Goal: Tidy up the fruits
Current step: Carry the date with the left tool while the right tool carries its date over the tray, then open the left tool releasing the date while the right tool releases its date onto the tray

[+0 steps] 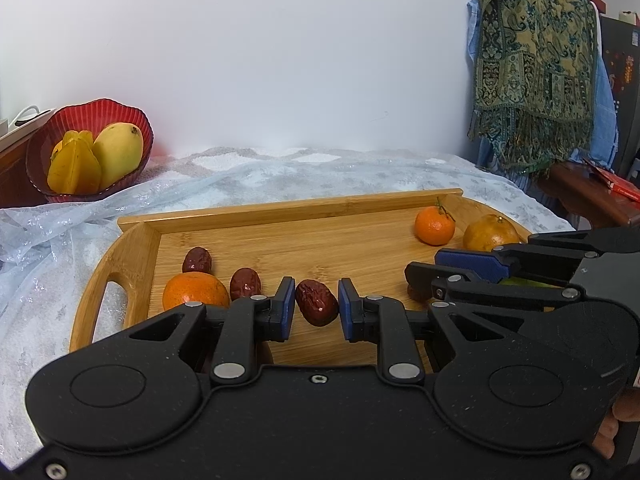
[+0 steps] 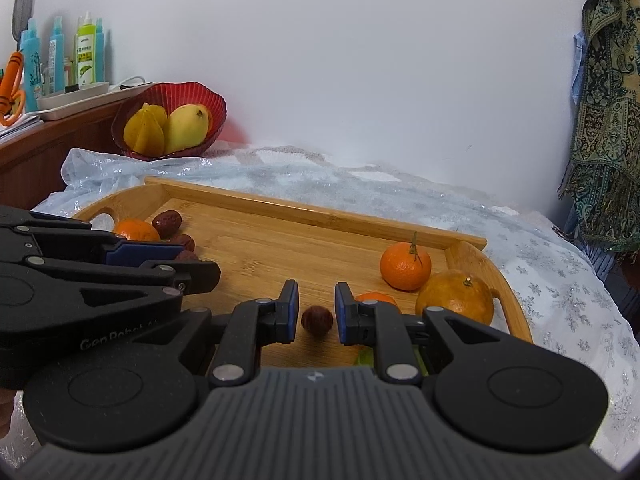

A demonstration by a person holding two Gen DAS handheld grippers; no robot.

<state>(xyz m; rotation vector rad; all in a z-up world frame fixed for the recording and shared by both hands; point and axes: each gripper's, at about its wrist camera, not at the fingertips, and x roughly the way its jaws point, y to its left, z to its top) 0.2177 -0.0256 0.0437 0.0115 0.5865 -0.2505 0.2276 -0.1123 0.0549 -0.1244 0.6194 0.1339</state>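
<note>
Left gripper (image 1: 317, 304): jaws nearly closed and clamped on the held date (image 1: 317, 307), blue pads on both flanks, low over the near edge of the wooden tray (image 1: 280, 208). Right gripper (image 2: 317, 312): jaws narrowly apart around the loose date (image 2: 317, 320), with a sliver of gap on each side, so we read no grip; that date lies on the tray floor near its front edge. We judge these dried red dates light, wrinkled and slightly yielding, not slippery and not fragile. Take them across the short middle, where the pads sit square; a grip on the tapered ends would likely squirt them out. Two more dates (image 1: 197, 260) (image 1: 245, 283) lie toward the tray's left handle end, beside an orange (image 1: 194, 290). At the tray's right end sit a small tangerine (image 1: 434, 225) with a stem and a duller, bigger citrus (image 1: 490, 232), touching or nearly so. We judge them round, heavier and prone to roll, with soft peel, so we'd grip at the widest girth, moderate squeeze. Beyond the tray's far left corner, well off it, a red bowl (image 1: 100, 102) holds a mango (image 1: 120, 152) and a starfruit (image 1: 76, 168). A green thing under the right gripper is too hidden to name.
</note>
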